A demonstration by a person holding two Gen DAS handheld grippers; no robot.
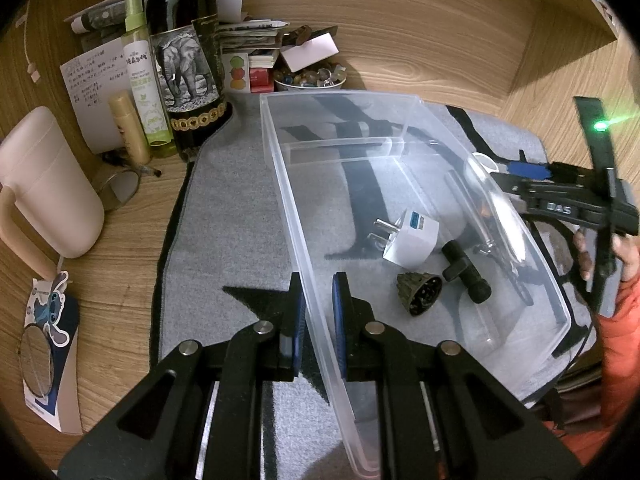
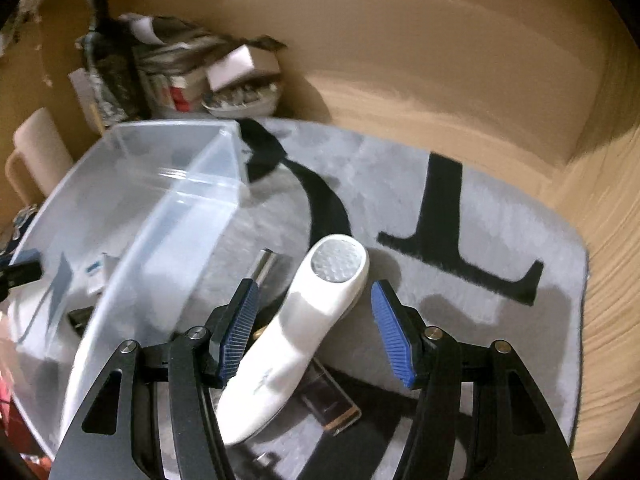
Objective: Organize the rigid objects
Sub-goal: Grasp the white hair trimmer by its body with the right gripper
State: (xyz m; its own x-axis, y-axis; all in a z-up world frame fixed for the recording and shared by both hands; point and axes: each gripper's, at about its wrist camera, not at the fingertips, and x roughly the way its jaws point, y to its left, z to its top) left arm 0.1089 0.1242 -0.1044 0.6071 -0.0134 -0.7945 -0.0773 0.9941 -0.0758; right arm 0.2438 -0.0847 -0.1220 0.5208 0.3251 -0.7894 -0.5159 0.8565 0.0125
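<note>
My left gripper is shut on the near wall of a clear plastic bin, one finger inside and one outside. Inside the bin lie a white plug adapter, a dark ribbed cone and a black T-shaped piece. In the right wrist view, my right gripper is open, with a white hand-held device lying on the grey mat between its fingers; the pads do not press it. The bin stands just left of it. From the left wrist view the right gripper hangs past the bin's right wall.
Under and beside the white device lie a dark flat case with gold trim and a silver cylinder. At the desk's back left stand a wine bottle, a spray bottle, a pink jug and a bowl of stones.
</note>
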